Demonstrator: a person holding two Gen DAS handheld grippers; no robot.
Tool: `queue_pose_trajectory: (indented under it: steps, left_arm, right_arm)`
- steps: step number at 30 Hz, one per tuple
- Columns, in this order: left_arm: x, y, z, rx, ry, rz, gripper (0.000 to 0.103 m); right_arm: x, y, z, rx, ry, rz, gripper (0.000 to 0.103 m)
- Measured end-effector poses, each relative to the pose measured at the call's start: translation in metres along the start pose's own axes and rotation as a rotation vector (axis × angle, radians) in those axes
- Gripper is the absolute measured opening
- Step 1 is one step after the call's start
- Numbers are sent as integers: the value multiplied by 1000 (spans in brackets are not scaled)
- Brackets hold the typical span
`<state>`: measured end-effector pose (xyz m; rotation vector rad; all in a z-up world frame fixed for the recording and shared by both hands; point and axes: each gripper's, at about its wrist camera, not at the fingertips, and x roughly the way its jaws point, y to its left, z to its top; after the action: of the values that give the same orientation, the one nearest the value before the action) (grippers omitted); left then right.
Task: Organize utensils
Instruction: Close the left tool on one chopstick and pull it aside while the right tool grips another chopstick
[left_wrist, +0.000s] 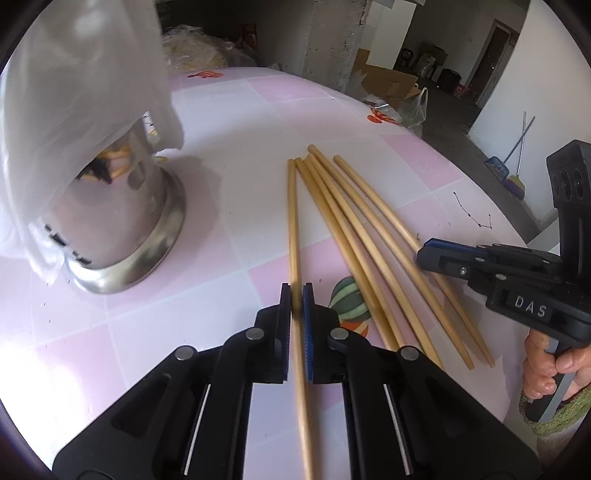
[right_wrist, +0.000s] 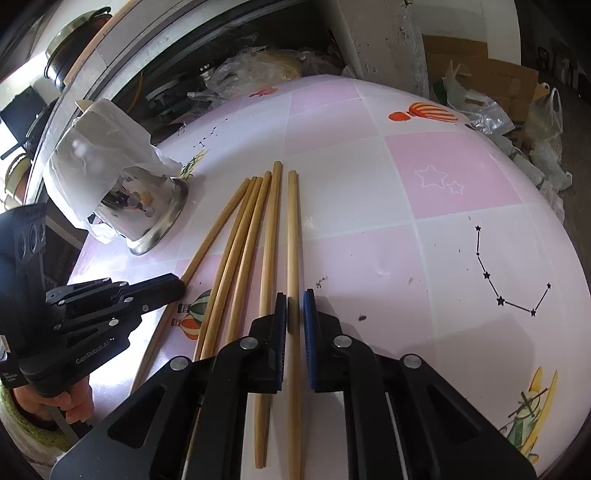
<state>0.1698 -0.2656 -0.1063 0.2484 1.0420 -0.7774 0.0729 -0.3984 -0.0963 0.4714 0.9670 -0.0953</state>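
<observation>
Several wooden chopsticks (left_wrist: 354, 221) lie fanned out on the pink and white checked tablecloth (left_wrist: 240, 110). My left gripper (left_wrist: 296, 290) is shut on the leftmost chopstick (left_wrist: 293, 221), which runs between its pads and back under the camera. My right gripper (right_wrist: 294, 297) is shut on the rightmost chopstick (right_wrist: 293, 229) in the same way. Each gripper also shows in the other view: the right gripper (left_wrist: 423, 254) low over the right side of the fan, the left gripper (right_wrist: 181, 286) at the left side. A shiny metal utensil holder (left_wrist: 129, 221) stands to the left, draped in a clear plastic bag (left_wrist: 81, 92).
The holder (right_wrist: 147, 210) sits near the table's left edge. A hand (left_wrist: 546, 362) grips the right tool's handle. Beyond the far table edge are cardboard boxes (left_wrist: 391, 81), plastic bags (right_wrist: 543, 122) and a concrete pillar (left_wrist: 325, 37). Bare cloth (right_wrist: 443, 177) lies right of the chopsticks.
</observation>
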Motion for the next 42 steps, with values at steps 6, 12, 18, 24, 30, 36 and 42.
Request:
queue_pose_trajectory:
  steps: [6, 12, 18, 24, 30, 36, 42]
  left_arm:
    - [-13, 11, -17, -26, 3, 8, 5]
    - [-27, 22, -34, -54, 3, 20, 5]
    - [-39, 33, -50, -86, 1, 31, 5]
    - [-54, 42, -67, -124, 1, 41, 5]
    - [-65, 51, -81, -162, -1, 47, 5]
    - [-73, 59, -91, -200, -3, 44, 5]
    - [-77, 65, -97, -225, -11, 42, 5]
  right_arm:
    - [-4, -1, -7, 26, 10, 8, 8]
    - [-9, 0, -16, 33, 20, 6, 8]
    - [-15, 3, -27, 34, 29, 4, 8]
    - [-21, 6, -38, 31, 39, 7, 8]
    - [-26, 8, -46, 31, 52, 15, 8]
    - [-28, 10, -51, 32, 67, 17, 8]
    - [-29, 13, -53, 24, 69, 2, 8]
